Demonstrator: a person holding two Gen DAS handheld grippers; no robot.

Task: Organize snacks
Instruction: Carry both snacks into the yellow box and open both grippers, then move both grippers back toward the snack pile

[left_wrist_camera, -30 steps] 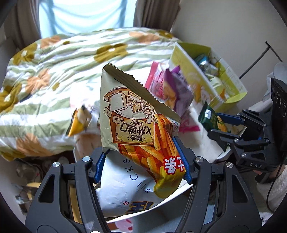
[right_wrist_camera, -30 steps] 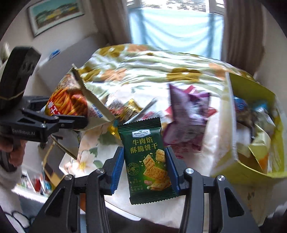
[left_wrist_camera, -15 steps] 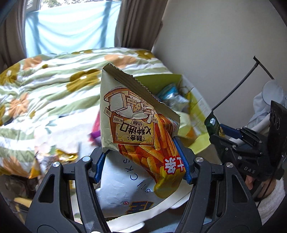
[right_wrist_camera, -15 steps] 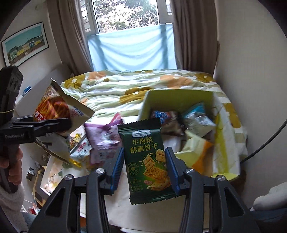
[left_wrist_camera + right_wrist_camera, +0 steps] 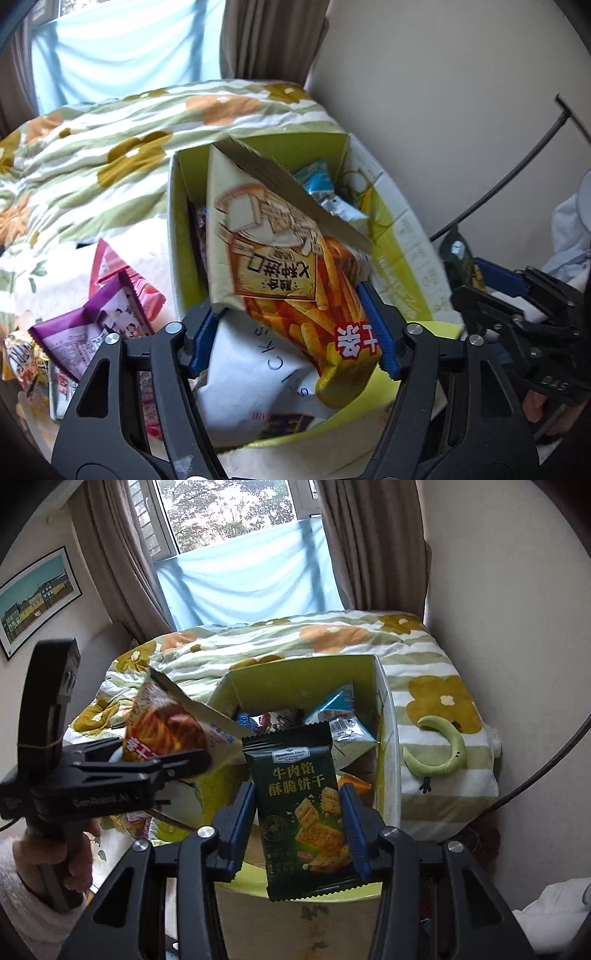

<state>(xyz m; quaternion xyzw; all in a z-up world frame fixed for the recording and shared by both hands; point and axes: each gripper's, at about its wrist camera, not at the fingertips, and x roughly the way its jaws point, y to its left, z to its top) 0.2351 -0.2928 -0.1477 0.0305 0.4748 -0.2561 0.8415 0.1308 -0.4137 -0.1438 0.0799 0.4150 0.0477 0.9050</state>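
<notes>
**Both packets now over the box**

The quilted bed (image 5: pixel 424 657) fills the upper half of both views, and on it sits the yellow-green box (image 5: pixel 295 679), already holding several wrapped snacks. A second ago the box lay off at the right edge of both views; now it sits centre frame, so both grippers have swung across to it and the carry looks nearly done.

The left gripper (image 5: pixel 291 328) is closed on the orange snack-stick bag (image 5: pixel 295 266), low in its view, the bag rising up across the box's opening; a white packet (image 5: pixel 251 380) shows below and behind it, though whether it is gripped too I cannot tell. The right gripper (image 5: pixel 297 827) is clamped on the dark green cracker packet (image 5: pixel 301 808), held upright at centre bottom over the box's near wall.

Loose pink and purple packets (image 5: pixel 107 317) remain on the bed at lower left, so more sorting follows. Release over the box seems the likely next step.
</notes>
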